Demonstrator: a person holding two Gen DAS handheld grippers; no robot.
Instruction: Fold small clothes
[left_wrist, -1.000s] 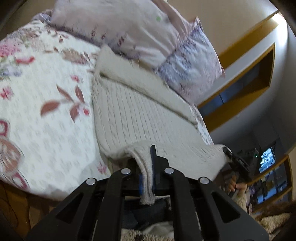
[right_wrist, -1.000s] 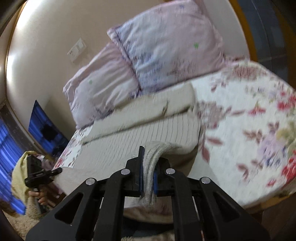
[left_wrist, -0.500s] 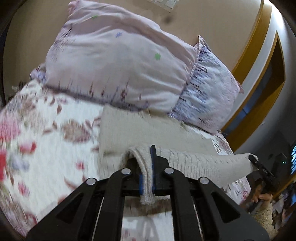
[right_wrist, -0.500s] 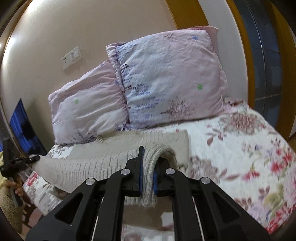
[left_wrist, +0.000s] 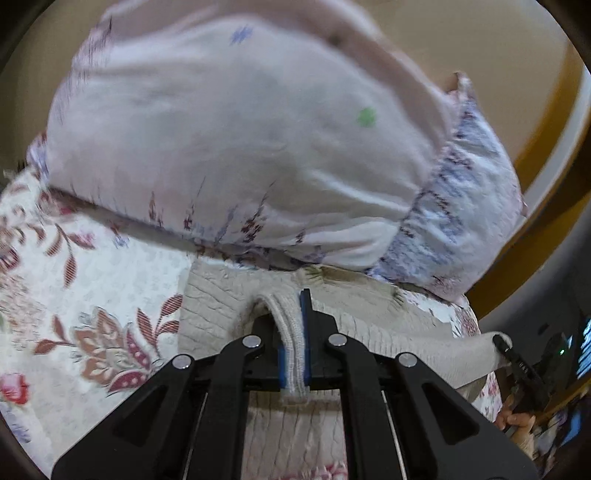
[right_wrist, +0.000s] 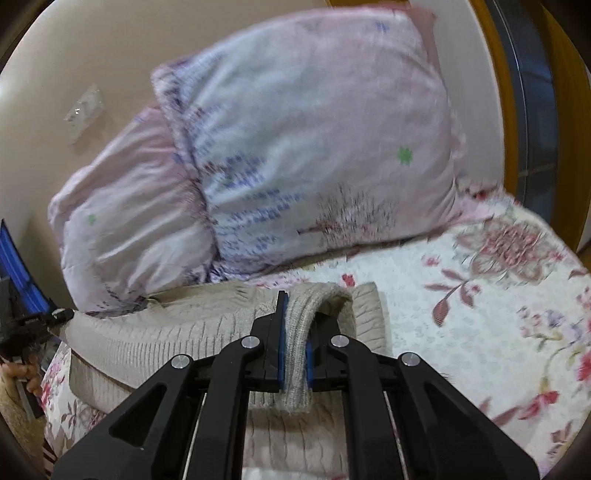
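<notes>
Two Claws Carried One Knitted Edge Toward the Pillows

Two claws filled the lower middle of their own views, and each was closed tight on a doubled ridge of cream knit. The left claw pinched the ribbed edge of the sweater between its blue pads, with a short tail of fabric hanging below the jaws. The right claw held a thicker roll of the same sweater in the same manner. Each grip sat at one end of that edge, probably so that the lifted edge would stay level as it travelled and the fold would land straight instead of skewed.

Between the two claws the knit stretched taut and raised. At the lower right of the left view, the far end of the span met the other claw and a hand beneath it; at the far left of the right view the same appeared mirrored. Below the span, the rest of the one garment lay flat on the bed, whose floral quilt showed at the left of the left view and the right of the right view.

Just beyond the sweater, in the upper half of both views, two pillows leaned against the wall: a pink pillow and a bluish patterned pillow, touching side by side. The sweater's far edge lay just in front of them, so little room remained for the fold.
</notes>
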